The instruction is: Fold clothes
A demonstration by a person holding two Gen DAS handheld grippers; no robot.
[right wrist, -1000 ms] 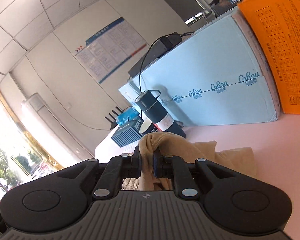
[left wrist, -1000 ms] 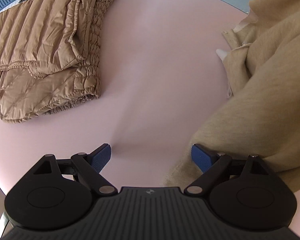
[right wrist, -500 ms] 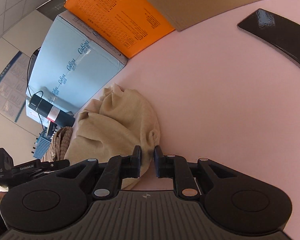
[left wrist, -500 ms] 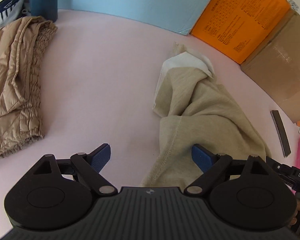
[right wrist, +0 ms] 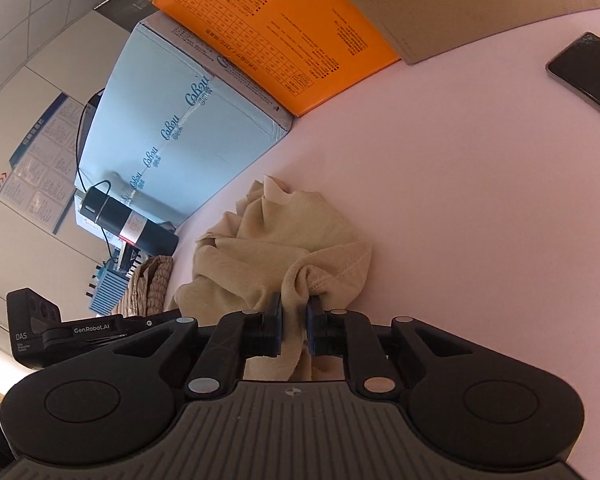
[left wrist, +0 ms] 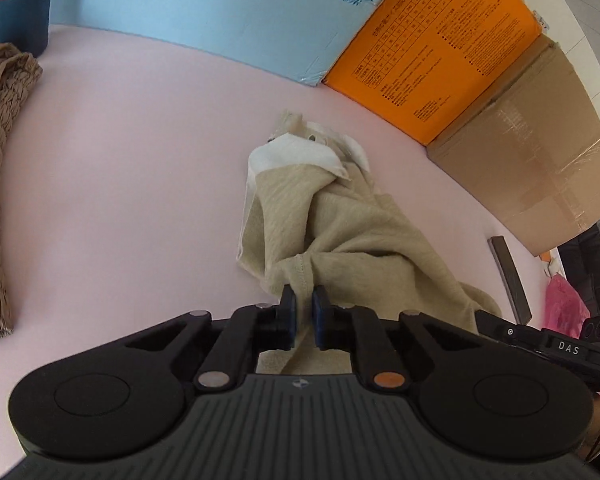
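Pink table [left wrist: 132,168]: bears all items. 3 boxes at back: brown carton [left wrist: 540,152], blue box [left wrist: 204,4], orange box [left wrist: 440,52]. Beige garment [left wrist: 352,224]: crumpled mid-table. Left gripper [left wrist: 301,305], right gripper [right wrist: 293,312]: each pinched onto a garment hem.

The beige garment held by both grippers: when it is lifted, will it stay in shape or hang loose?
The beige garment will probably hang loose: it already lies in soft crumpled folds on the pink table. It seems light, since the left gripper and right gripper each pinch only a thin edge. The bunched cloth may unfold unevenly.
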